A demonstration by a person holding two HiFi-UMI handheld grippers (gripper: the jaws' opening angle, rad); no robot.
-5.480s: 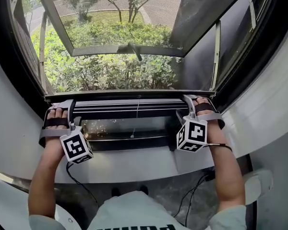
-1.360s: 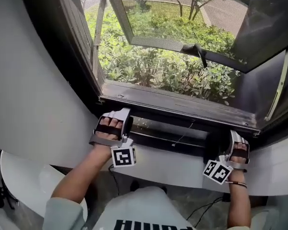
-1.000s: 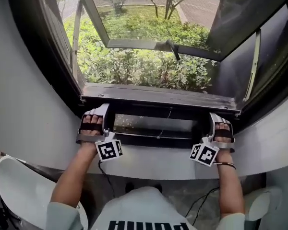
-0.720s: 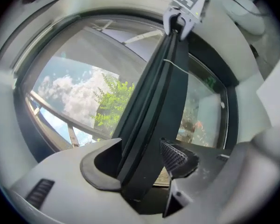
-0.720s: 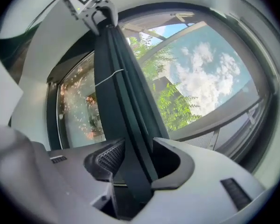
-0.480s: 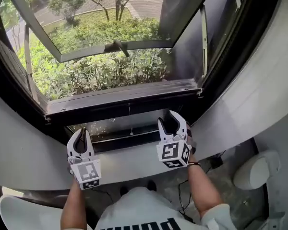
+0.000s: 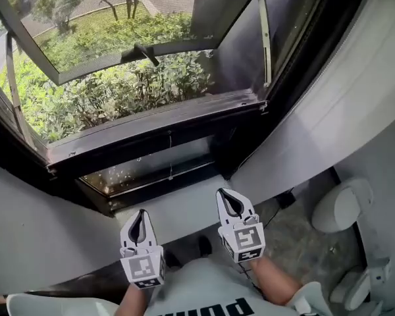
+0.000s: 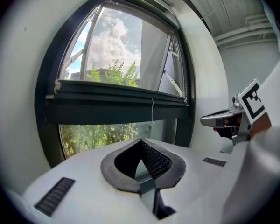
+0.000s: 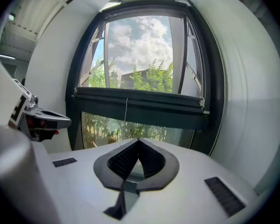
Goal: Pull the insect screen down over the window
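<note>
The insect screen's dark bottom bar (image 7: 158, 133) lies across the window low down, just above the lower glass pane, and a thin pull cord (image 7: 170, 155) hangs from its middle. Both grippers are drawn back from it, over the white sill ledge. My left gripper (image 7: 141, 211) is shut with nothing in it, and so is my right gripper (image 7: 222, 191); both have just been closing. From the left gripper view the bar (image 8: 116, 101) and the cord (image 8: 153, 115) are ahead of the shut tips (image 8: 140, 141). The right gripper view shows the bar (image 9: 140, 107) beyond its shut tips (image 9: 138, 140).
The outer window sash (image 7: 118, 51) stands swung outward over green shrubs. White curved walls flank the dark frame (image 7: 296, 58). A white rounded fixture (image 7: 339, 206) sits on the floor at the right, with a cable beside it.
Both grippers let go of the bar, pulled back toward me and rolled upright. Their jaws went from open to shut. The head view swung left to right.
</note>
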